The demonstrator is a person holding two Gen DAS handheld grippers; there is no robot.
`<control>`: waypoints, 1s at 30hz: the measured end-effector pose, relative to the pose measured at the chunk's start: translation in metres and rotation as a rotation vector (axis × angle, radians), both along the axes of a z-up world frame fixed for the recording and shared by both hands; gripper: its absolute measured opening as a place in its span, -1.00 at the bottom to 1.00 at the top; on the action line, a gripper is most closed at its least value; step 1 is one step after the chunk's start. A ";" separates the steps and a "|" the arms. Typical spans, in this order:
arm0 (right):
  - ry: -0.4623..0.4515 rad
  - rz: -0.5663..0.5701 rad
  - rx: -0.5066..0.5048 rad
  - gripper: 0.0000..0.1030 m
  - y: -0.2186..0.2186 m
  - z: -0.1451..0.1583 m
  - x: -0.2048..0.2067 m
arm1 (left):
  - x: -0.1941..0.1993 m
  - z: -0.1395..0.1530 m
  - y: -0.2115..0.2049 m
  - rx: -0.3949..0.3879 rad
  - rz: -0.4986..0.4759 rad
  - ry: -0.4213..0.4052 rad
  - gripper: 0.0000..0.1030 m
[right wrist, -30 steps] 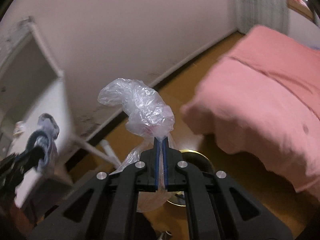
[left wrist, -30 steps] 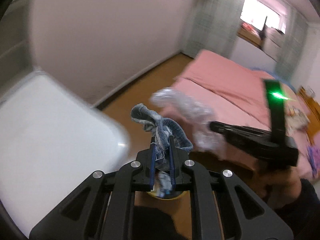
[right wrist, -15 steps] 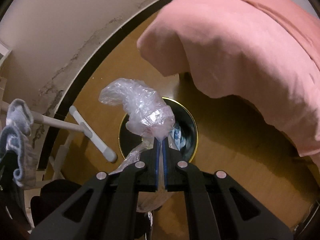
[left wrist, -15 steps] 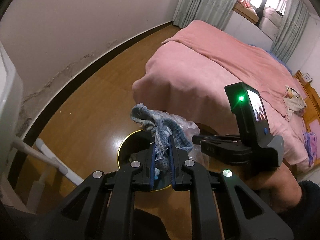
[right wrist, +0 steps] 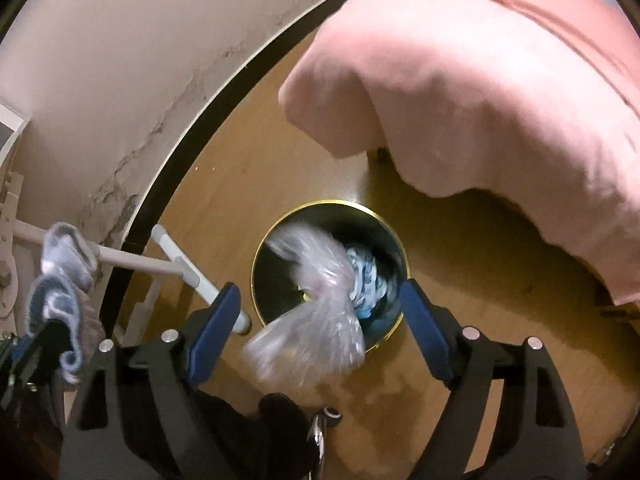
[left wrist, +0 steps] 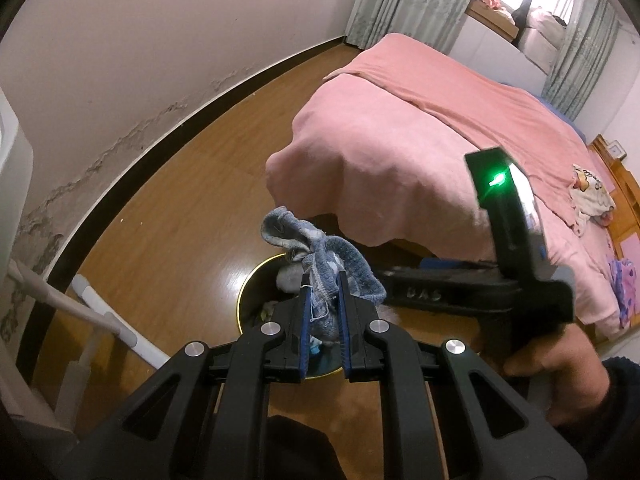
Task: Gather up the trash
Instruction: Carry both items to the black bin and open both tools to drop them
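A round black bin with a gold rim stands on the wooden floor by the bed; it also shows in the left wrist view. My right gripper is open above it, and a clear plastic bag is falling, blurred, between its jaws toward the bin. Blue and white trash lies inside. My left gripper is shut on a blue and white sock, held above the bin; the sock also shows in the right wrist view.
A bed with a pink cover overhangs just behind the bin. A white rack leg rests on the floor left of the bin. A white wall with a dark skirting runs on the left.
Both grippers swung down over the bin. My right gripper opened and let go of the plastic bag, which is dropping. My left gripper still holds the sock.
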State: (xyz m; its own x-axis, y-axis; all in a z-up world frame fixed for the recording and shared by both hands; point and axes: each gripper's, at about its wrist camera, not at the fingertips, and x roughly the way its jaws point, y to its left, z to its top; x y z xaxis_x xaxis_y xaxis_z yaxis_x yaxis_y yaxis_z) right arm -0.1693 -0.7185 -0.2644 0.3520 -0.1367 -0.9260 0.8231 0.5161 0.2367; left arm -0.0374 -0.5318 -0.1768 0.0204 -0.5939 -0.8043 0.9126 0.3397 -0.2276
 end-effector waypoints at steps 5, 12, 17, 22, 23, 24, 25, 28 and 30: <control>-0.016 -0.057 -0.018 0.54 -0.005 0.008 -0.009 | -0.003 -0.003 -0.005 0.013 -0.011 0.001 -0.79; -0.061 -0.223 -0.063 0.54 -0.022 0.023 -0.039 | -0.011 -0.010 -0.024 0.037 -0.060 0.015 -0.76; -0.088 -0.264 -0.066 0.54 -0.028 0.028 -0.049 | -0.014 -0.001 -0.031 0.019 -0.058 -0.009 0.09; -0.087 -0.232 -0.087 0.54 -0.024 0.031 -0.042 | -0.019 0.013 -0.027 0.003 -0.069 -0.040 0.28; -0.085 -0.216 -0.098 0.54 -0.022 0.034 -0.039 | -0.020 0.018 -0.024 -0.004 -0.067 -0.050 0.35; -0.084 -0.203 -0.109 0.54 -0.020 0.037 -0.038 | -0.020 0.024 -0.019 -0.010 -0.060 -0.060 0.39; -0.082 -0.183 -0.127 0.54 -0.016 0.041 -0.035 | -0.019 0.031 -0.013 -0.018 -0.053 -0.066 0.45; -0.079 -0.116 -0.205 0.54 0.000 0.062 -0.024 | -0.014 0.063 0.014 -0.049 -0.015 -0.097 0.67; -0.098 -0.057 -0.254 0.54 0.015 0.083 -0.014 | -0.003 0.091 0.045 -0.075 0.037 -0.145 0.74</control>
